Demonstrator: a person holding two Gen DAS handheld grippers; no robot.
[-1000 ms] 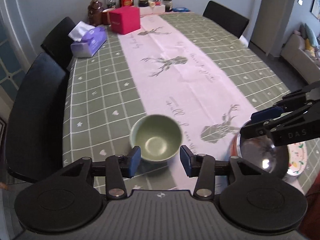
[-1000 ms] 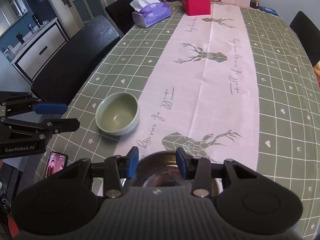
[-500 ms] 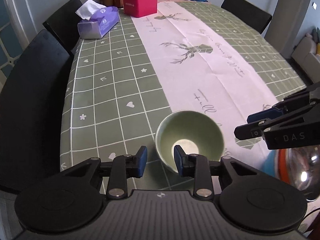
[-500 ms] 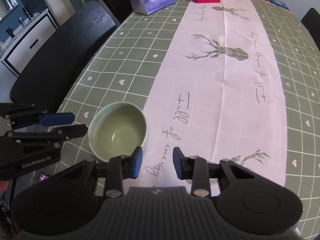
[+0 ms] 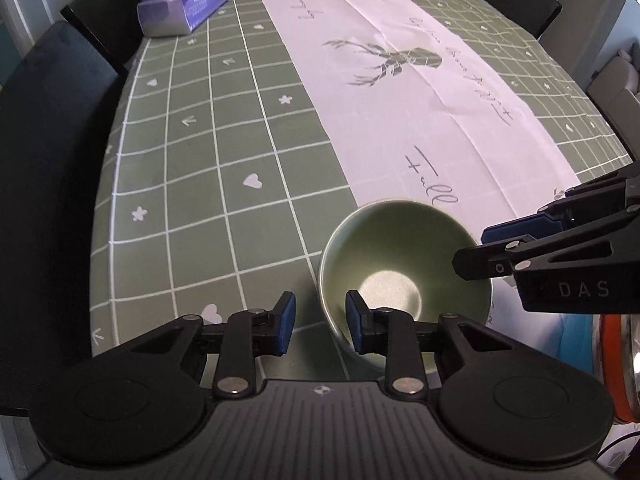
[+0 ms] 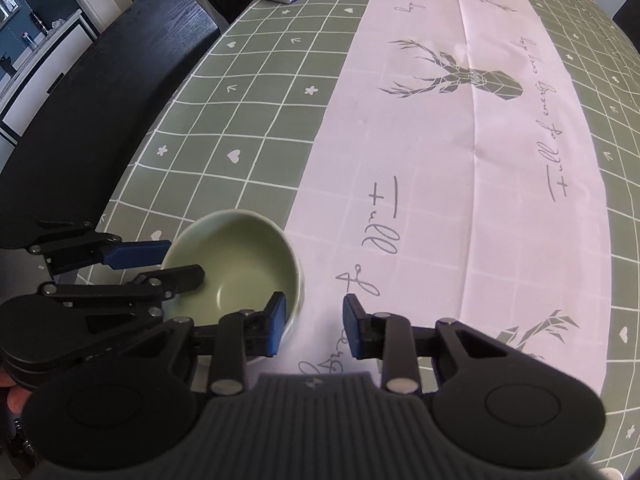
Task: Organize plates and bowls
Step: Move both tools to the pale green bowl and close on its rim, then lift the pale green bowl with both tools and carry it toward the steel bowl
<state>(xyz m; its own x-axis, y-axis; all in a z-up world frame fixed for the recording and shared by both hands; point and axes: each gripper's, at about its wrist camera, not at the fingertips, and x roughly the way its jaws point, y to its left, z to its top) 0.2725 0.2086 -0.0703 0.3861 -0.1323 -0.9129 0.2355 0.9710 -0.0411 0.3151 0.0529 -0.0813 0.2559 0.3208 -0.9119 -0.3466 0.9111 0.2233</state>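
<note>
The table (image 5: 224, 216) is sitting under both tools, and the green bowl (image 5: 404, 264) is resting on it right at the tips. It's looking like glazed ceramic to me: stiff, slick, chippable, with a bit of weight, so the rim wall is the place to be pinching. The left hand-held gripper (image 5: 320, 322) is straddling the near rim, jaws closing, one pad inside and one outside, not pressing yet. The right hand-held gripper (image 6: 314, 326) is closing on the opposite rim, one pad inside, a gap remaining.
</note>
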